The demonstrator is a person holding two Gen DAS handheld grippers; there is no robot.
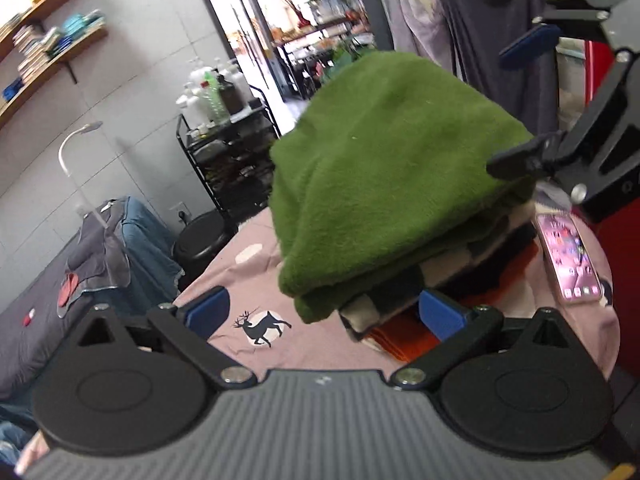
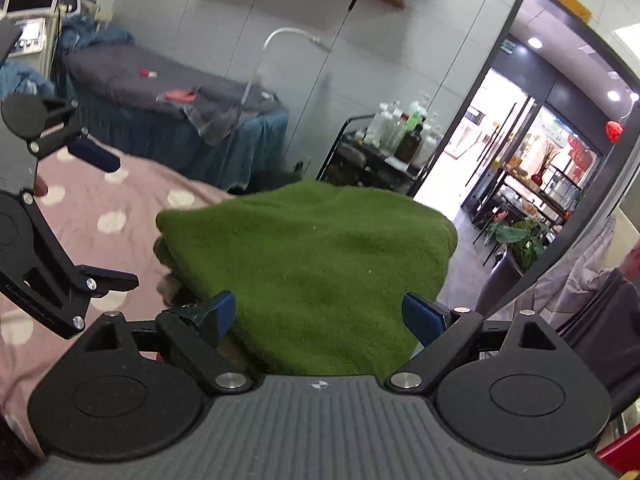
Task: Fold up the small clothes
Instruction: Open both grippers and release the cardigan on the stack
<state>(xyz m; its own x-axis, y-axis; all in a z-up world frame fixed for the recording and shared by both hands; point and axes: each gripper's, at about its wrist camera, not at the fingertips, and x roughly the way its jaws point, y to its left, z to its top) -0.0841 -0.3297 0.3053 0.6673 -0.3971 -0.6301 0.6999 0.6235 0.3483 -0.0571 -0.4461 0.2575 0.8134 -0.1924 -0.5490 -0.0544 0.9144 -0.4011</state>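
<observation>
While the folded green fleece cloth point(image 1: 384, 184) sits on top of a stack of folded clothes on the pink deer-print bedspread point(image 1: 248, 280), both grippers stand at its edges with their blue-padded fingers spread wide, holding nothing. From the left wrist view, the left gripper point(image 1: 326, 312) faces the stack's near corner, where a checked black-and-white folded garment point(image 1: 404, 292) and an orange layer point(image 1: 404, 340) show beneath the green — the right gripper point(image 1: 524, 104) reaches in from 2 o'clock, its lower finger resting against the cloth's far edge. A pink-cased smartphone point(image 1: 568, 256) lies just beside the stack at 3 o'clock. From the right wrist view, the right gripper point(image 2: 332, 316) straddles the green cloth's near edge — the left gripper point(image 2: 100, 216) is at 9 o'clock.
</observation>
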